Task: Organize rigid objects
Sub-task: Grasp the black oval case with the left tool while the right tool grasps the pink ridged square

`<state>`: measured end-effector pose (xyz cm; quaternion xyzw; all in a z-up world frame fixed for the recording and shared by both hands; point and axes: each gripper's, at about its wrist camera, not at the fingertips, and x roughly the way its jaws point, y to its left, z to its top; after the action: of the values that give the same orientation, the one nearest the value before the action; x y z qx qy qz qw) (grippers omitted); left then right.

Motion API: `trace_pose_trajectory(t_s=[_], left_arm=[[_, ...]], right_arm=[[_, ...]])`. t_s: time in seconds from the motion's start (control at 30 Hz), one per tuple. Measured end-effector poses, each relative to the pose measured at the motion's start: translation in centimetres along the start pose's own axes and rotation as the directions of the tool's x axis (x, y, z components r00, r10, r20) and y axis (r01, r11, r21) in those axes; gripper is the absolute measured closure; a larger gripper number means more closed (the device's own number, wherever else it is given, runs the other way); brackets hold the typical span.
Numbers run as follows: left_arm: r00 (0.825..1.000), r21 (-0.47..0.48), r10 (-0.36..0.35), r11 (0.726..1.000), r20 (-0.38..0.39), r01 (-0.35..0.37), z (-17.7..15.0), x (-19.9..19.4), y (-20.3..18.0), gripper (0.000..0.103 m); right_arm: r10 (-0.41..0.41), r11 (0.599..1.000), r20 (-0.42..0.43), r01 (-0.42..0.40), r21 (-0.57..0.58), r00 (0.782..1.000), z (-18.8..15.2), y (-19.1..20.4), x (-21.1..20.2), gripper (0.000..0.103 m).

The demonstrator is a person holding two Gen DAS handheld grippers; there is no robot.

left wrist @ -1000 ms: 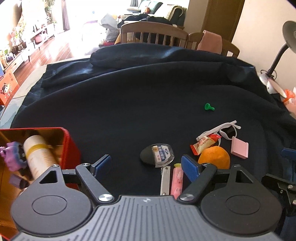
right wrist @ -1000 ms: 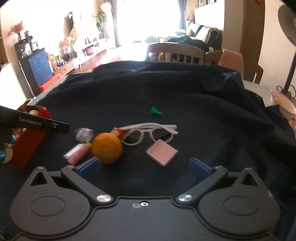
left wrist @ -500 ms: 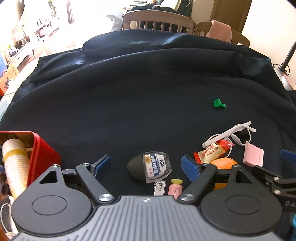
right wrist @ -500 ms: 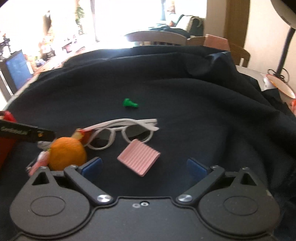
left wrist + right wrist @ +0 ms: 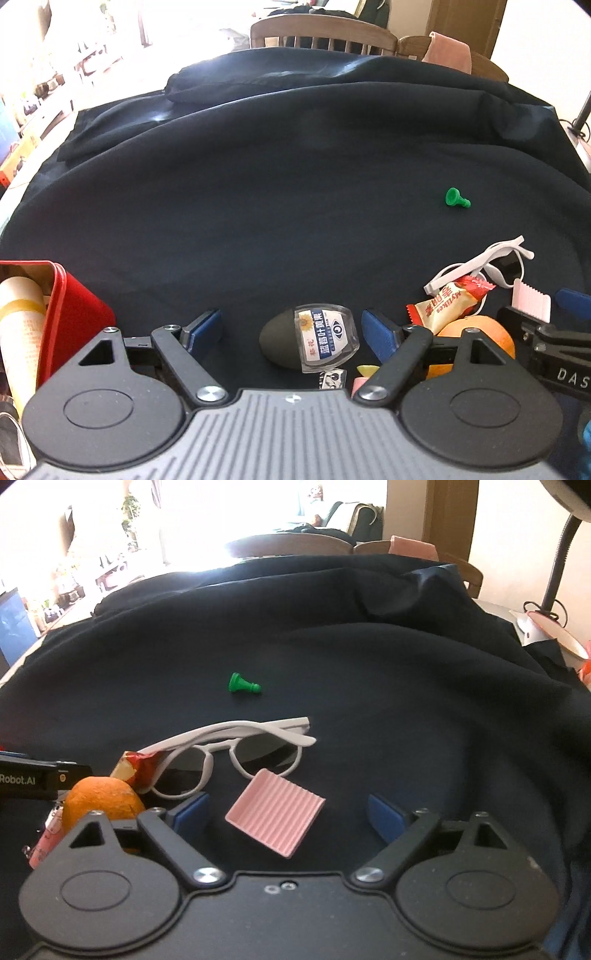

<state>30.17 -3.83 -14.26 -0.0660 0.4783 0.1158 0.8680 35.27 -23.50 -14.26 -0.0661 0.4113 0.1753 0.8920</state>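
Pink ridged tray (image 5: 276, 815) sits between our right gripper (image 5: 288, 812) – jaws closing, not yet touching; our left gripper (image 5: 293, 330) spreads wide around a black egg-shaped case (image 5: 308, 341).

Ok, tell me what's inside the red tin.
In the red tin, a cream tube with a yellow band shows. The tin's wall, the picture's edge and the tongs' body hide the rest.

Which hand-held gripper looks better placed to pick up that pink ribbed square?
The right hand-held gripper: the pink ribbed square lies between its closing fingers, not yet touched. The left hand-held gripper frames the black egg-shaped item instead.
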Motion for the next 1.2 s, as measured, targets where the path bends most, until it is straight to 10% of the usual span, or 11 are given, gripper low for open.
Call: trace_pose_trajectory(t_s=[0.37,1.2], left_arm=[[1.0,0.041,-0.011,0.999,0.016,0.01,-0.3,-0.5,-0.4,0.045],[0.997,0.024,-0.072,0.997,0.033,0.071,-1.7,-5.5,2.2,0.049]], right_arm=[[-0.014,1.0,0.018,0.014,-0.009,1.0,-0.4,0.4,-0.9,0.058],[0.104,0.994,0.057,-0.106,0.04,0.993,-0.7,1.0,-8.8,0.06]])
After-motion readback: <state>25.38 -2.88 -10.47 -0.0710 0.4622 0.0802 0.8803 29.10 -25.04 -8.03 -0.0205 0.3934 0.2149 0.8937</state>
